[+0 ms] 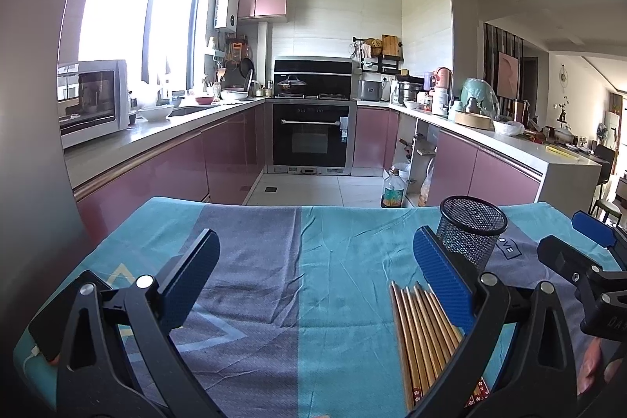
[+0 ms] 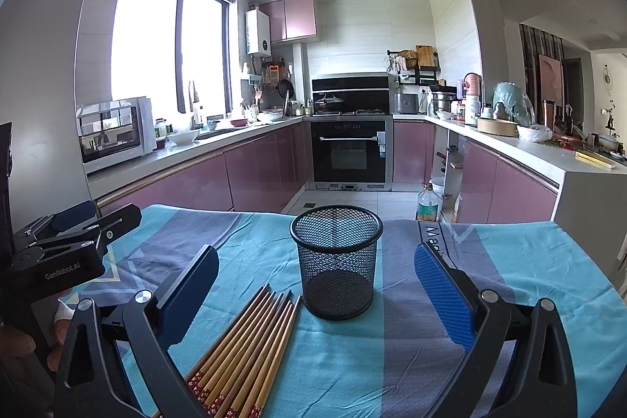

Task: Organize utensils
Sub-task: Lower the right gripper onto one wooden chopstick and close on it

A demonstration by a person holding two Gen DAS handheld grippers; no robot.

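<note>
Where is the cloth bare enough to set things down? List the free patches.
Free: the cloth left of the chopsticks, out to its left edge, and the stretch right of the mesh cup. Crowded: the chopsticks' tips lie close beside the cup's base.

Mesh cup (image 2: 336,261) stands just beyond chopsticks (image 2: 250,347); cloth (image 2: 509,261) elsewhere bare.

Domestic kitchen, U-shaped. Pink-fronted base cabinets (image 2: 258,175) under pale countertops (image 2: 521,147); built-in oven (image 2: 348,151) below a hob carrying a lidded pot (image 2: 328,101). Countertop oven (image 2: 113,134) beside a large window (image 2: 168,42). Wall-mounted water heater (image 2: 258,32); bowls and pans around the sink area. Open living area visible at far right.
</note>
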